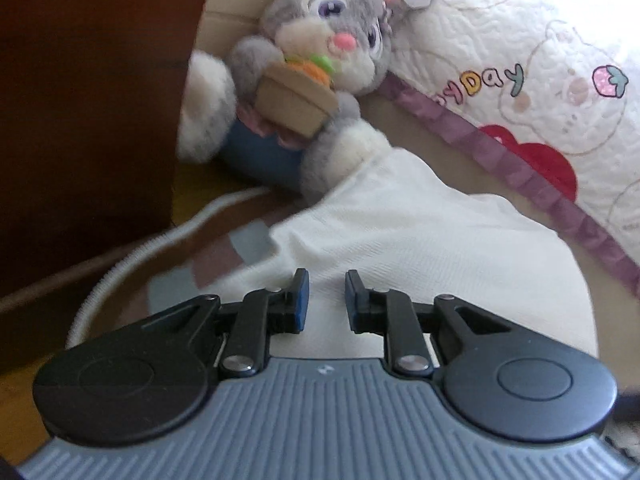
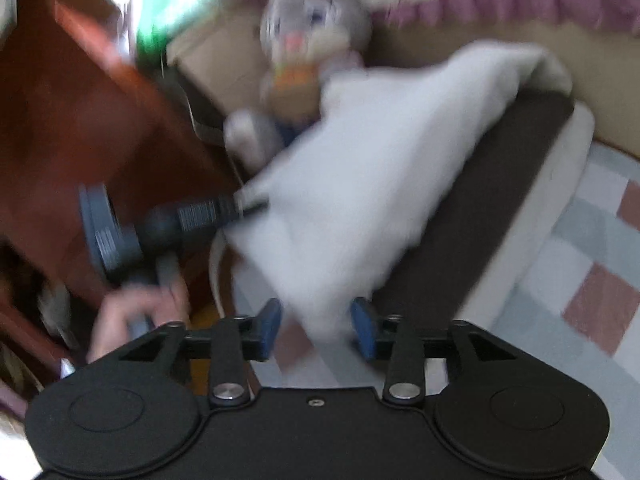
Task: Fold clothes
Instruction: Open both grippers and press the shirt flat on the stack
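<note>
My left gripper has its blue-padded jaws parted by a narrow gap, with the cream-white knitted garment lying under and beyond them; from its own view nothing sits between the pads. In the right wrist view, though, the same tool seems to bite the cloth's left edge, but the blur stops me from being sure. My right gripper stands wider, and a lower corner of the garment hangs down between its pads; I can't tell whether they press on it.

The garment runs away from me as a long strip, its far end up against the grey plush rabbit holding a tan box, beside the white quilted blanket with purple trim. It looks partly raised off the pink-and-grey checked mat.

So the long axis points straight ahead of both tools, the left one at the side edge and the right one at the near corner. I judge the right one better placed for the fold.
</note>
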A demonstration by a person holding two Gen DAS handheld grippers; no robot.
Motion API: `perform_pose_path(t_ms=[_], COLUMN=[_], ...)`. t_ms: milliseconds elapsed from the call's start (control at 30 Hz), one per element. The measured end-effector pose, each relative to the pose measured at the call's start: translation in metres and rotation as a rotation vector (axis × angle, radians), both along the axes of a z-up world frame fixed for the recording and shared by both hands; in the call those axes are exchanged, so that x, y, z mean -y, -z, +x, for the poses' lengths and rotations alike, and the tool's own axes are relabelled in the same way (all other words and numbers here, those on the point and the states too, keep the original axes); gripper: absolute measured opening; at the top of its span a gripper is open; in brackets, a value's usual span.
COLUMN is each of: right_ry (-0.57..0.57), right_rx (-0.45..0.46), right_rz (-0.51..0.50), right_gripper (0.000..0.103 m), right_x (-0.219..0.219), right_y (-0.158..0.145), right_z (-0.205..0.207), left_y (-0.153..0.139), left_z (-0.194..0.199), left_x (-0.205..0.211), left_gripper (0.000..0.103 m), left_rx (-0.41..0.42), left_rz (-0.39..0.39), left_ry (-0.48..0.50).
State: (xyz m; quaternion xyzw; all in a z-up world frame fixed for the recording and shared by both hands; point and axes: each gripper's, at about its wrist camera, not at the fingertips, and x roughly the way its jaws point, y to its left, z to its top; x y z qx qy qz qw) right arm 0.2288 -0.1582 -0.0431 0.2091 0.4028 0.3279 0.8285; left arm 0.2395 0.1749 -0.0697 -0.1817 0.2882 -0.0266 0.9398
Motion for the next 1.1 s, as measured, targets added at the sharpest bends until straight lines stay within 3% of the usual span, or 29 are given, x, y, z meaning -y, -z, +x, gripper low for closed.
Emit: perform_pose_path(t_ms=[133,300,400,500,633,667,700,733,767,833,867,900,1000,1100], right_ry=[0.171,0.188,0.182,0.171,0.169,0.166,0.177,0.204,0.233,0.286,0.299,0.295,0.243,0.196], right_rx=[-0.016,-0.110,-0.125,-0.101,-0.096,-0.109,-0.145,-0.210,-0.287,-0.460,-0.503,-0.499,-0.501,-0.496], right_rz=[0.094,0.107,0.135,0.191,0.156,0.155,0.191,0.272,0.399,0.684,0.696,0.631,0.439,0.374], right_gripper=[0.067,0.068,0.068,0.068,0.068,0.060,0.041,0.040,0.034,0.031,0.031,0.031,0.030,0.034], right_x=[0.029,0.024,0.017,0.014,-0.001,-0.004,-0.003,0.002,0.010,0.026,0.029,0.030,0.026,0.027], right_y=[-0.002,0.032,0.052,0.054,0.052,0.052,0.052,0.052,0.055,0.070,0.073,0.072,0.074,0.071], right_z=[0.016,0.007,-0.007,-0.007,0.014,0.021,0.024,0.025,0.023,0.014,0.011,0.010,0.007,0.005], left_y=[-0.010,-0.025,-0.024,-0.019,-0.018,-0.021,-0.024,-0.026,-0.028,-0.030,-0.027,-0.023,-0.014,-0.016], left_z=[-0.008,-0.018,-0.016,-0.011,0.000,0.003,0.006,0.008,0.009,0.014,0.020,0.023,0.019,0.011], left_x=[-0.005,0.008,0.023,0.034,0.041,0.043,0.044,0.045,0.045,0.047,0.052,0.061,0.093,0.107], left_gripper=[0.023,0.026,0.027,0.028,0.027,0.028,0.028,0.028,0.034,0.044,0.045,0.045,0.045,0.045], left_rx=[0.097,0.213,0.207,0.184,0.169,0.170,0.173,0.172,0.171,0.152,0.099,0.051,0.010,0.022], left_rz=[-0.064,-0.097,-0.091,-0.079,-0.094,-0.097,-0.099,-0.110,-0.121,-0.140,-0.129,-0.077,0.152,0.219], left_ry=[0.043,0.152,0.204,0.234,0.268,0.278,0.287,0.294,0.300,0.315,0.326,0.334,0.358,0.351])
